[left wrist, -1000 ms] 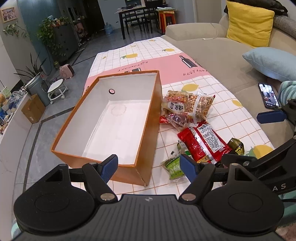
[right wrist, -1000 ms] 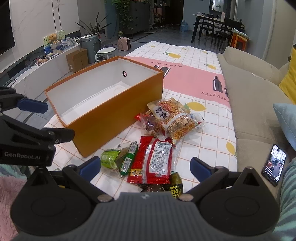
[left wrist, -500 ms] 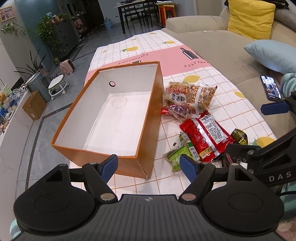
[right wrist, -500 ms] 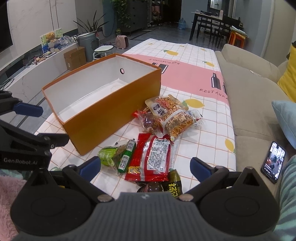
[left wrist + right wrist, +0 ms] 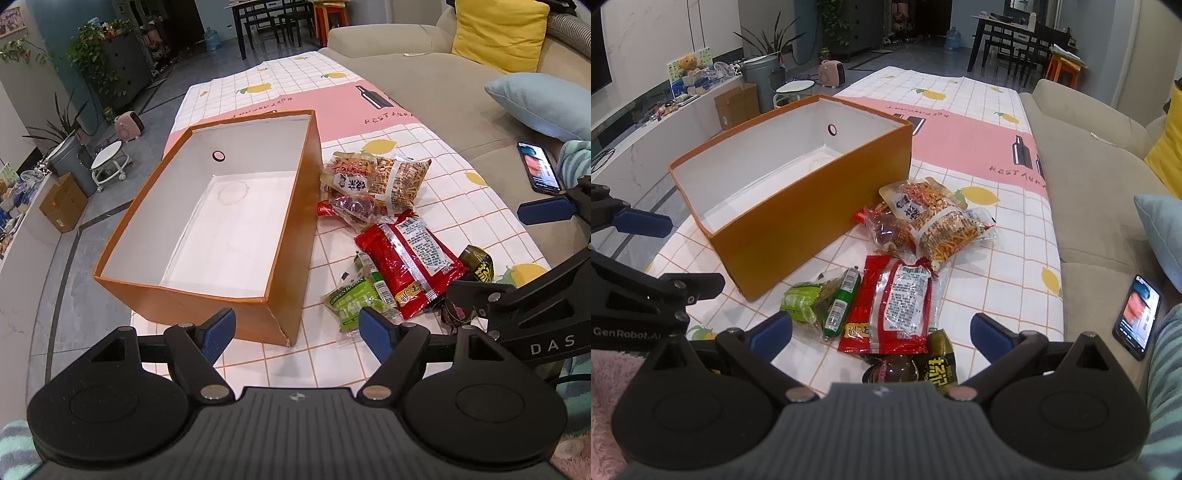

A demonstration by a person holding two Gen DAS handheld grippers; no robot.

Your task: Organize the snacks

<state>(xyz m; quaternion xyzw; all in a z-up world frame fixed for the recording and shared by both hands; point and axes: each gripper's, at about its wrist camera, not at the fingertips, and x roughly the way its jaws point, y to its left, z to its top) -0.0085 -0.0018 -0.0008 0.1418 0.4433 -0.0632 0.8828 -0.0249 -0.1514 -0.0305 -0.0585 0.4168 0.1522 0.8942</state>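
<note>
Right wrist view: one orange box (image 5: 812,206), two hand-held grippers spread wide, left (image 5: 297,328), right (image 5: 881,332).

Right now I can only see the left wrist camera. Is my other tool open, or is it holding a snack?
Observer: The right tool is open wide and grips nothing; the snacks lie on the cloth below it.
Operator: Which snack is closest to it?
Observer: A dark maroon packet, which your view mostly hides behind the tool's arm. It lies just at the tool's front edge, beside the dark green packet.
</note>
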